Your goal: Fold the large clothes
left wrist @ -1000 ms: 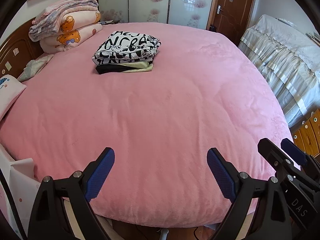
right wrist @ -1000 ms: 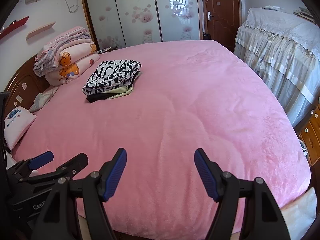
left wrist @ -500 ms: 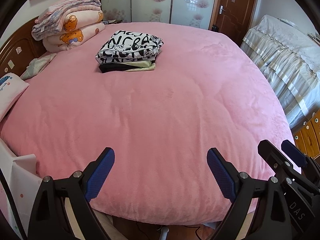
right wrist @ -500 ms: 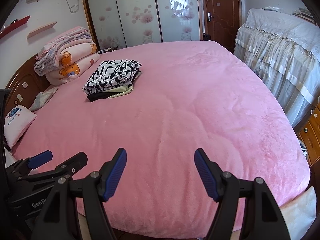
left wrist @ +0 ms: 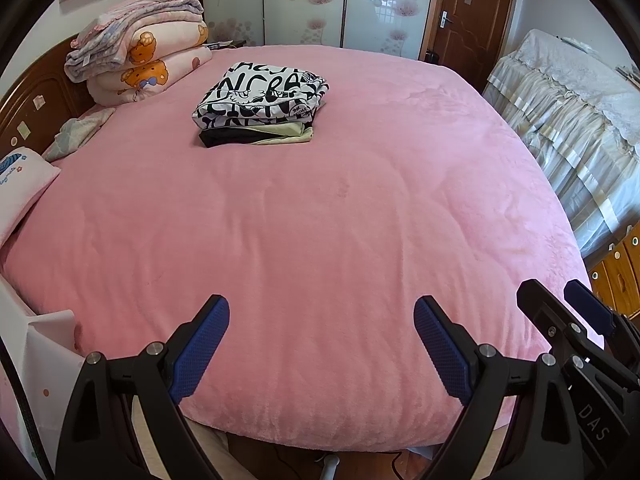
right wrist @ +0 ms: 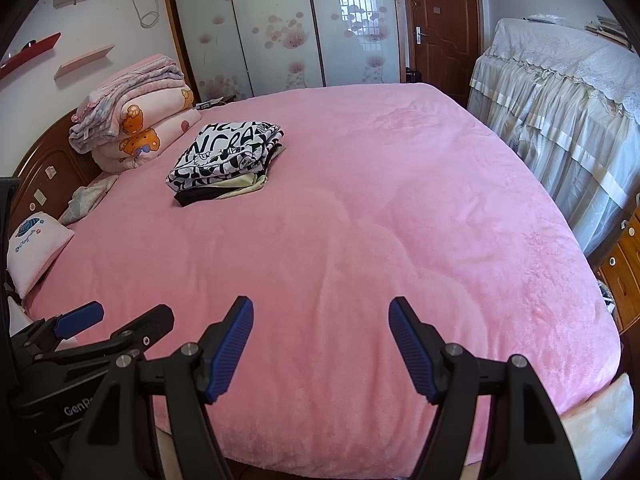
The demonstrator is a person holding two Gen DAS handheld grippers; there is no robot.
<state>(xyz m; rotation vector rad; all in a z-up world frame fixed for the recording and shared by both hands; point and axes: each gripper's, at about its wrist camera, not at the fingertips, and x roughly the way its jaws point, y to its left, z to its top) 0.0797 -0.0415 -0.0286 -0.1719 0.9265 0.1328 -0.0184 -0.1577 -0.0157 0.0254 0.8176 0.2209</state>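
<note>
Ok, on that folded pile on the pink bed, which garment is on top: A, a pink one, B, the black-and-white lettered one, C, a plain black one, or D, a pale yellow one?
B: the black-and-white lettered garment lies on top of the pile, with a black garment and a pale yellow garment showing at the edges beneath it.

We see a pink bedspread (left wrist: 320, 240); black-and-white lettered folded garment (left wrist: 260, 96) on black and pale-yellow ones; blue pads (left wrist: 202, 352).

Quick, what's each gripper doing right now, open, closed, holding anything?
Left gripper: open, holding nothing, above the pink bedspread.
Right gripper: open, holding nothing.
</note>
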